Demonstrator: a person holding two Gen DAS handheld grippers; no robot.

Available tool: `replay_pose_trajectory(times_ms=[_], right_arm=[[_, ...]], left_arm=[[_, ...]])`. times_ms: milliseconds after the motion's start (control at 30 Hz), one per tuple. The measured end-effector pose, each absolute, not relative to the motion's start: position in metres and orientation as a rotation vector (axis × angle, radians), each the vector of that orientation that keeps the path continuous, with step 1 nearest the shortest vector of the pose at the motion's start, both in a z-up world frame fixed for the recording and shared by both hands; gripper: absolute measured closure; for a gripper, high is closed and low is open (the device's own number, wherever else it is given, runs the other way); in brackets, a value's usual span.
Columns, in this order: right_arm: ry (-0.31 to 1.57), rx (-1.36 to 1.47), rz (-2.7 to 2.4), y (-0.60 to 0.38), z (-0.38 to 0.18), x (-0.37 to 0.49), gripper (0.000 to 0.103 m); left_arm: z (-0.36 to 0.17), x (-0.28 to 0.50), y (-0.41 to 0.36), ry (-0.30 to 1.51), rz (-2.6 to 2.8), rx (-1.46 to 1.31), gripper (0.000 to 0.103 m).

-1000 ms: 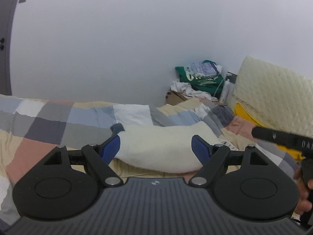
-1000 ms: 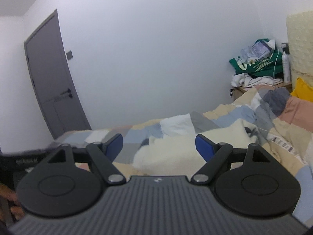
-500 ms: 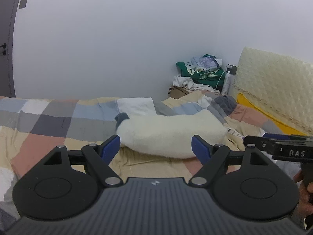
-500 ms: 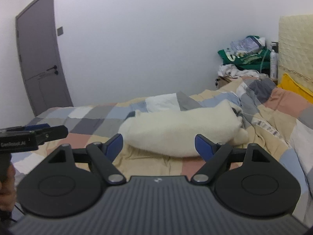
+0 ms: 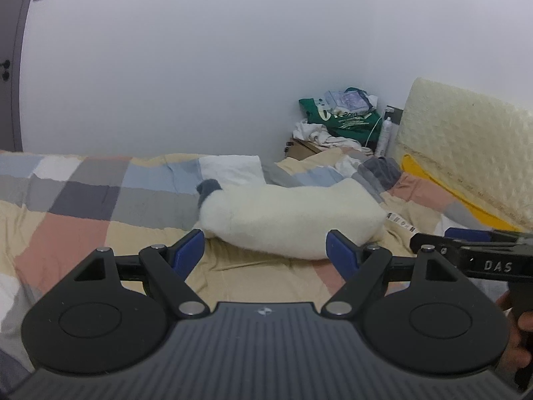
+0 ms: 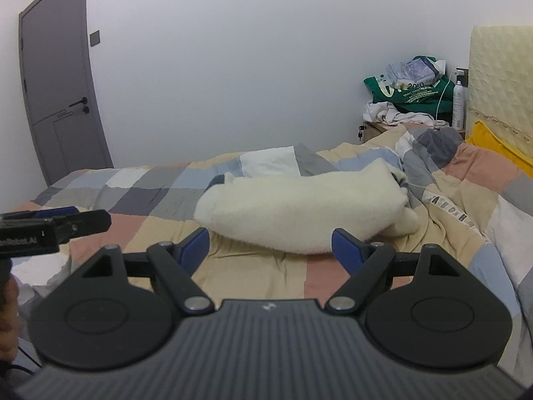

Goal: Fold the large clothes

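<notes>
Blue-padded jaws of the left gripper [image 5: 265, 250] and the right gripper [image 6: 270, 248] both stand wide apart with nothing between them, held side by side above the near part of a patchwork quilt [image 5: 83, 230]. Beyond the fingertips a fluffy white garment [image 5: 293, 220] lies in a long bundle across the middle of the quilt, untouched, a dark grey part showing at its left end. Farther back, a green bag [image 6: 413, 91] sits on heaped laundry in the corner beside a cream headboard [image 5: 466, 140], and a grey door [image 6: 56, 83] stands at the left.
</notes>
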State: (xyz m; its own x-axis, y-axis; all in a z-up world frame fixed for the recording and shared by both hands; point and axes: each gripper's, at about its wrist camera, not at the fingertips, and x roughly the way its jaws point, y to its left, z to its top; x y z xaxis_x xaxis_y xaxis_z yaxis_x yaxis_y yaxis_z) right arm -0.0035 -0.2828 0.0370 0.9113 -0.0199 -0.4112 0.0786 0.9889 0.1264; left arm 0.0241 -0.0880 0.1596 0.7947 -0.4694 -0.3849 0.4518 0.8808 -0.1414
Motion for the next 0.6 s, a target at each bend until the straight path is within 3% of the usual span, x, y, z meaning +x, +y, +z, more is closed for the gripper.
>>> replay_pose_trajectory(times_ms=[467, 600], right_arm=[[0.425, 0.152, -0.065, -0.2830, 0.0363, -0.0023, 0.021], [0.426, 0.150, -0.083, -0.2818, 0.0361, -0.0036, 0.021]], left_arm=[[0.1616, 0.0216, -0.0819, 0.425, -0.481, -0.002, 0.019], [0.1630, 0.0207, -0.0804, 0.420, -0.473, -0.014, 0.008]])
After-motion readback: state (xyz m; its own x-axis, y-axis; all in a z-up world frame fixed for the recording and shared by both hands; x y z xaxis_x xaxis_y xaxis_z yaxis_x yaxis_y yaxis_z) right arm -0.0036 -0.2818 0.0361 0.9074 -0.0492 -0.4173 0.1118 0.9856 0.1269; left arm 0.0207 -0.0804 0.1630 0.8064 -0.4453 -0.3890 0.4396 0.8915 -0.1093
